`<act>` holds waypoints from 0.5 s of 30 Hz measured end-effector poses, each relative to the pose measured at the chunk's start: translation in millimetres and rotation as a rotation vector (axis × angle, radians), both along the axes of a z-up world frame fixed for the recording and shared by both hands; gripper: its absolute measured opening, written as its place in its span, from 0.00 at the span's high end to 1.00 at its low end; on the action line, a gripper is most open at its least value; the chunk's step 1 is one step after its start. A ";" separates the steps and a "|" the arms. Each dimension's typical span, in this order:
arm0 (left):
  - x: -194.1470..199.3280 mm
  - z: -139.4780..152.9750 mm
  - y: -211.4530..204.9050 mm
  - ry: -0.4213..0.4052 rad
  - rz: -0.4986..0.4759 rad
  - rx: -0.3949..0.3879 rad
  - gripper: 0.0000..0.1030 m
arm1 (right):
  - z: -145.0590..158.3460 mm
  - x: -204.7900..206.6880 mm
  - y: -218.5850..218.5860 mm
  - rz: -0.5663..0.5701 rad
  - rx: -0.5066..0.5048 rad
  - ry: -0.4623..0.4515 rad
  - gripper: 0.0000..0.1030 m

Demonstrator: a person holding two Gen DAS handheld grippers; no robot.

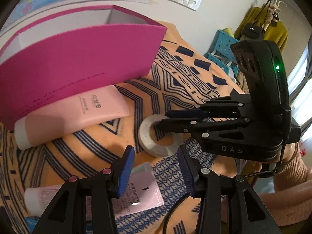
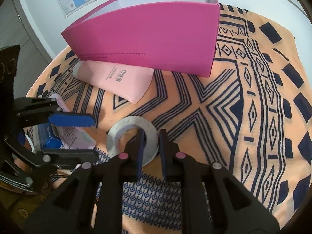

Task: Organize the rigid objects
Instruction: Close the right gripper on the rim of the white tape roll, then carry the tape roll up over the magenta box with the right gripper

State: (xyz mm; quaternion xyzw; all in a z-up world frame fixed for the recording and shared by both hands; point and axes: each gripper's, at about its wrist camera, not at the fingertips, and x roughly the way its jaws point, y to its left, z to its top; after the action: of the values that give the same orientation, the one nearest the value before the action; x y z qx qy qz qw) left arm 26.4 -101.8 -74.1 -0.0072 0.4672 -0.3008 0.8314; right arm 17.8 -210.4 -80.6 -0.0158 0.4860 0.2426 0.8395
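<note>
A grey ring (image 1: 148,136) (image 2: 134,121) lies flat on the patterned cloth. My right gripper (image 2: 152,134) (image 1: 165,119) is shut on its near rim, one finger inside the hole and one outside. A small pink tube (image 1: 136,195) (image 2: 74,136) lies between the fingers of my left gripper (image 1: 156,150) (image 2: 94,138), which stands open around it; the right pad is clear of the tube. A larger pink tube (image 1: 78,117) (image 2: 120,80) rests against the front wall of an open magenta box (image 1: 78,58) (image 2: 148,39).
An orange cloth with dark blue patterns (image 2: 243,97) covers the table. A blue box (image 2: 48,142) lies under the small tube. A blue rack (image 1: 224,44) and hanging clothes (image 1: 273,25) stand beyond the table. A person's sleeve (image 1: 292,167) is behind the right gripper.
</note>
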 end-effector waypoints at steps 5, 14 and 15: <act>-2.2 1.3 -5.6 0.000 -0.015 -0.004 0.56 | 4.7 -1.3 -5.3 -0.021 0.037 -0.004 0.84; -2.8 26.6 -0.6 -0.075 0.008 -0.035 0.58 | 25.7 -0.8 -6.4 -0.029 0.074 -0.058 0.84; -2.5 30.4 0.5 -0.085 0.012 -0.038 0.59 | 28.7 -0.2 -6.7 -0.031 0.081 -0.066 0.84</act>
State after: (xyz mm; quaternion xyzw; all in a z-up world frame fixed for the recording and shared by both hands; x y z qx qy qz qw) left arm 23.8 -101.4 -43.6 -0.0129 0.4258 -0.3045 0.8519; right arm 17.5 -217.1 -51.9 0.0177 0.4481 0.2482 0.8586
